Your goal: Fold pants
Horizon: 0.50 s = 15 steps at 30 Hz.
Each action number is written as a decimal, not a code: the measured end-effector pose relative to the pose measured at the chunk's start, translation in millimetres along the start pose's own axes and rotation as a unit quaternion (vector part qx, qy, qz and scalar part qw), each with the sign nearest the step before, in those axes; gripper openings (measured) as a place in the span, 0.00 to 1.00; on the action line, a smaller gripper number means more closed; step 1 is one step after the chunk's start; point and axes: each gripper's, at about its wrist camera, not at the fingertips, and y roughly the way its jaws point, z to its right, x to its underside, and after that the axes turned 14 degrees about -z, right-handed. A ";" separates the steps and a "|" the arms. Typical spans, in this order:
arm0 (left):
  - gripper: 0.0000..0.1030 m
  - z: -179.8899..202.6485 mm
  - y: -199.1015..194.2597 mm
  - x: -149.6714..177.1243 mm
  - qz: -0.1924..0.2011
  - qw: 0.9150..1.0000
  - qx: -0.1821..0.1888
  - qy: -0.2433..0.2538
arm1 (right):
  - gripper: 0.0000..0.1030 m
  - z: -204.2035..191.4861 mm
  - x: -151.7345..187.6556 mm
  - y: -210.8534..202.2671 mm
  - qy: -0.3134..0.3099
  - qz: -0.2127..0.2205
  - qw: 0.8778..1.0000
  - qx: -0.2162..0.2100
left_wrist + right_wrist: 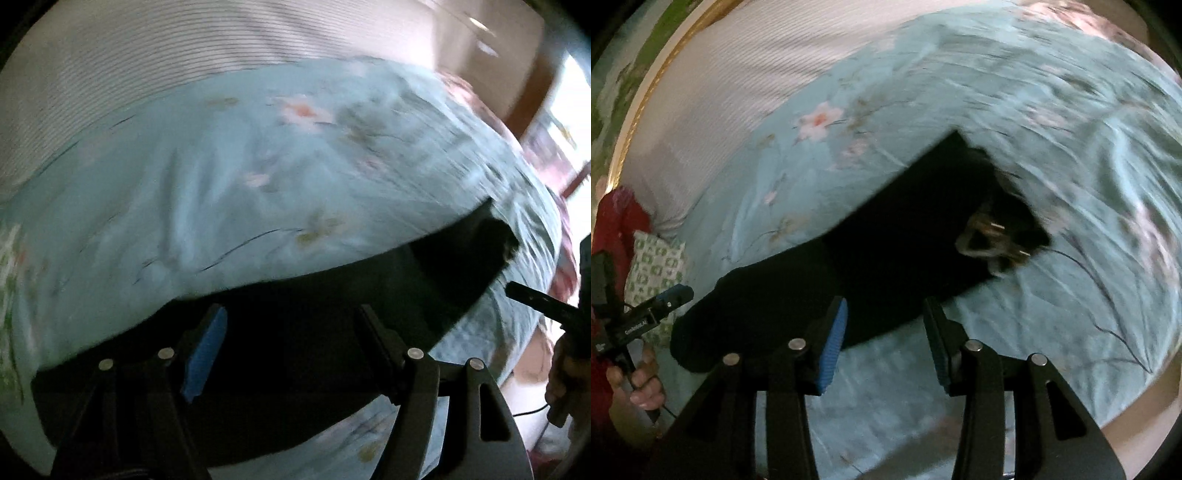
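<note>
Black pants (879, 251) lie flat on a light blue flowered bedsheet (1052, 110), in a long folded strip. The waist end with a buckle (993, 236) is at the right in the right wrist view. In the left wrist view the pants (295, 350) fill the lower middle. My left gripper (291, 321) is open, just above the pants' near part, holding nothing. My right gripper (886, 314) is open over the pants' near edge, holding nothing. The left gripper also shows at the left of the right wrist view (672, 295), and the right gripper's tip (517, 290) shows in the left wrist view.
A white ribbed blanket (738, 92) covers the far side of the bed. A green-and-white patterned pillow (657, 269) lies at the left. The bed edge and floor (1137, 435) are at the lower right. Both views are motion-blurred.
</note>
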 end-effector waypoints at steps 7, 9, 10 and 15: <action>0.71 64.1 25.4 -52.7 -0.036 0.994 0.021 0.096 | 0.52 35.5 -2.2 -4.2 0.056 0.012 0.998 -0.021; 0.71 84.9 34.5 -70.1 -0.043 0.992 0.022 0.120 | 0.54 45.1 -3.8 -5.2 0.076 0.019 0.996 -0.033; 0.71 90.4 37.5 -74.2 -0.046 0.990 0.025 0.127 | 0.55 49.9 -5.0 -5.0 0.088 0.022 0.995 -0.041; 0.71 129.4 65.2 -106.6 -0.082 0.981 0.041 0.169 | 0.56 65.8 -14.0 3.8 0.122 0.022 0.990 -0.070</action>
